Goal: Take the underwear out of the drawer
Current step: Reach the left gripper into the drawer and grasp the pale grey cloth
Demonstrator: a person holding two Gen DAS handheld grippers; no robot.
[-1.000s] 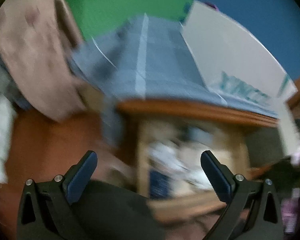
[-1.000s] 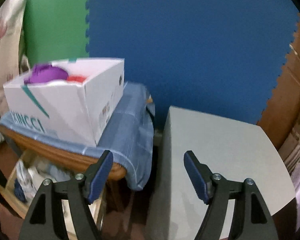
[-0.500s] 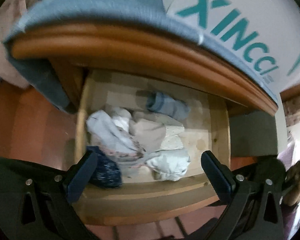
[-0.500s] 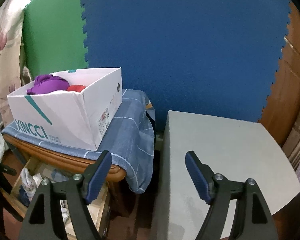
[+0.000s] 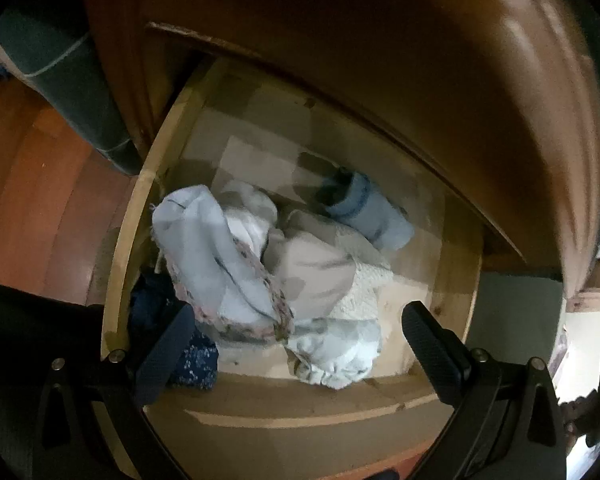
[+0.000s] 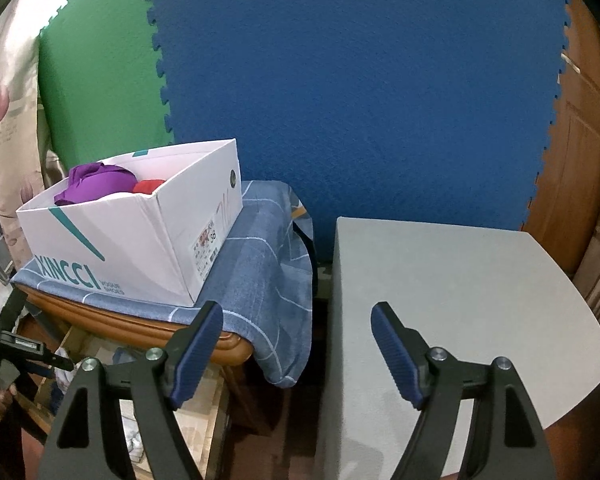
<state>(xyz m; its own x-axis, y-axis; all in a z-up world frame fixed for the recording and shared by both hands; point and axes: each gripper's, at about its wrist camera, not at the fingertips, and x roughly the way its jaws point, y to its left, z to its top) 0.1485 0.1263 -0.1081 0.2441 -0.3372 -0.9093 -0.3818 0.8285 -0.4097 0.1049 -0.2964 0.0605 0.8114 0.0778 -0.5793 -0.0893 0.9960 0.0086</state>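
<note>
Left wrist view
- left gripper [image 5: 298, 338]: fingers spread wide, nothing between the pads; pointing steeply down into the drawer.
- drawer [image 5: 120, 240]: pulled out, pale wood; its rear part is hidden under the dark brown cabinet top [image 5: 440, 80] at 12 to 2 o'clock.
- underwear [image 5: 260, 264]: a tangled heap on the drawer floor, at centre; pale blue, cream and white pieces overlap, so single items are hard to separate.
- rolled blue piece [image 5: 368, 212]: at 1 o'clock of the heap, its far end in shadow.
- dark navy piece [image 5: 192, 356]: at 8 o'clock, partly covered by the left finger.
- Frame edges: blurred and dark.

Right wrist view
- right gripper [image 6: 296, 350]: fingers apart, holding nothing, over the gap between two pieces of furniture.
- white shoebox [image 6: 132, 236]: at 10 o'clock, on a blue cloth [image 6: 256, 272]; purple and red fabric inside, mostly hidden by the box wall.
- grey surface [image 6: 460, 304]: at 3 to 5 o'clock, cut off below.
- Drawer: at 8 o'clock, only a sliver shows; the left gripper reaches in there.
</note>
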